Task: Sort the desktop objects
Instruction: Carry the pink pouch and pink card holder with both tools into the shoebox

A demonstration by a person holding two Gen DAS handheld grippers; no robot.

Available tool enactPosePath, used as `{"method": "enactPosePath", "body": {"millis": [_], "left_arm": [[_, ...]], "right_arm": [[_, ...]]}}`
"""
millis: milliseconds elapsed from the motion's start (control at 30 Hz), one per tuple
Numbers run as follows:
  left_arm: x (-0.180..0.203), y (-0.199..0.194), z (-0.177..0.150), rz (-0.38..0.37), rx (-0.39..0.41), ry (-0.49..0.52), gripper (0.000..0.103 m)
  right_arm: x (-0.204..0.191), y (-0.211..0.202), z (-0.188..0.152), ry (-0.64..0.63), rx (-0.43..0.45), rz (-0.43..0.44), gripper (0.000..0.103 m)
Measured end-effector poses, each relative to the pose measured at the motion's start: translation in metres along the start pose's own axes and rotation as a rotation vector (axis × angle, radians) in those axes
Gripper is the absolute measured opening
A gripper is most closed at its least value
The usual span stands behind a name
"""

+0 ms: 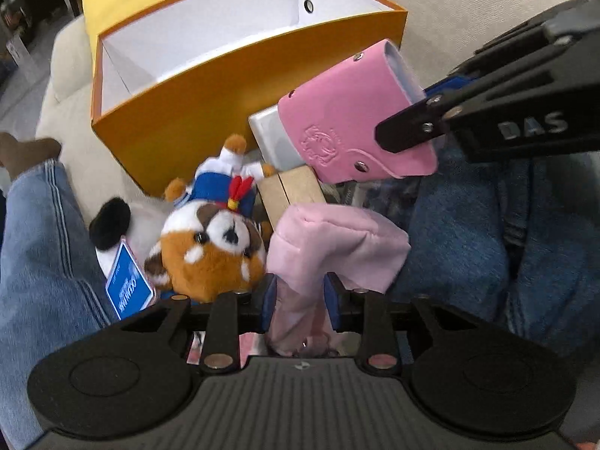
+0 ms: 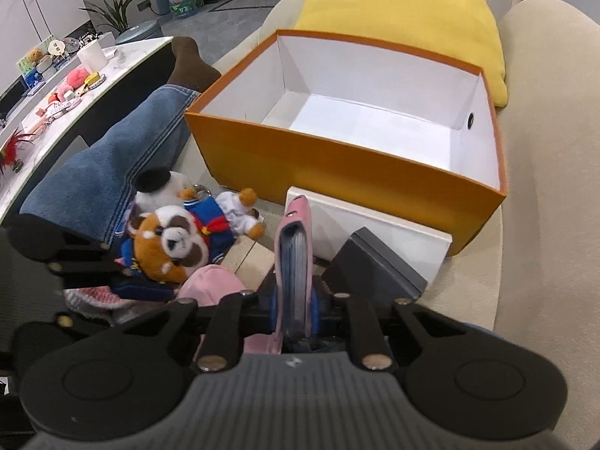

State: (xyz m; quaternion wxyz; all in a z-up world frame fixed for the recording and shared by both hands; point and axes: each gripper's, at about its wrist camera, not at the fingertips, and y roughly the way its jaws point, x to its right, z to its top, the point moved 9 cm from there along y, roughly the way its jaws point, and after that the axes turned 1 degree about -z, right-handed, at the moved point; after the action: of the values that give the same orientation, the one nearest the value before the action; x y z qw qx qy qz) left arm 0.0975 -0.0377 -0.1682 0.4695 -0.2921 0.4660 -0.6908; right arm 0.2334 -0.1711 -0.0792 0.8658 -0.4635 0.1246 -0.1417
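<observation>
Beside the open box on the sofa, the right tool clamps a pink notebook edge-on for lifting in, while the left tool pinches pink cloth.

One orange box, two plush toys (overlapping), one pink notebook — one yellow cushion.

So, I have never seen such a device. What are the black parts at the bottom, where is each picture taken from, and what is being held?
No robot: a person holds a two-finger clamp in each hand, with a camera above each. The left gripper is shut on a soft pink fabric pouch. The right gripper is shut on a pink-covered notebook. On the beige sofa stand an empty orange cardboard box and a red panda plush toy.
</observation>
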Motion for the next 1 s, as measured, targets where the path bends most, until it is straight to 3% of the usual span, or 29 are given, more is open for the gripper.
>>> {"method": "enactPosePath", "body": {"millis": [167, 300, 500, 567, 700, 833, 933, 1000], "left_arm": [[-0.004, -0.009, 0.001, -0.007, 0.037, -0.043, 0.010], [-0.006, -0.041, 0.014, -0.005, 0.118, -0.082, 0.008], [-0.018, -0.098, 0.051, 0.088, 0.215, -0.051, 0.008], [-0.023, -0.104, 0.063, 0.119, 0.216, -0.027, 0.008], [-0.032, -0.085, 0.076, 0.159, 0.141, 0.028, 0.008], [-0.041, -0.056, 0.079, 0.144, 0.113, 0.006, 0.010], [-0.051, -0.046, 0.074, 0.123, 0.110, -0.051, 0.022], [-0.060, -0.050, 0.071, 0.120, 0.120, -0.098, 0.035]], "right_arm": [[0.003, -0.013, 0.002, -0.003, 0.038, -0.005, 0.017], [0.006, -0.030, 0.005, -0.008, 0.083, -0.013, 0.017], [0.004, -0.061, 0.018, -0.040, 0.175, -0.026, 0.017], [0.002, -0.068, 0.026, -0.056, 0.203, -0.034, 0.017], [-0.001, -0.064, 0.033, -0.066, 0.204, -0.030, 0.017], [0.001, -0.037, 0.028, -0.046, 0.147, -0.031, 0.017], [0.003, -0.023, 0.025, -0.031, 0.121, -0.037, 0.017], [0.006, -0.021, 0.025, -0.030, 0.118, -0.055, 0.017]]}}
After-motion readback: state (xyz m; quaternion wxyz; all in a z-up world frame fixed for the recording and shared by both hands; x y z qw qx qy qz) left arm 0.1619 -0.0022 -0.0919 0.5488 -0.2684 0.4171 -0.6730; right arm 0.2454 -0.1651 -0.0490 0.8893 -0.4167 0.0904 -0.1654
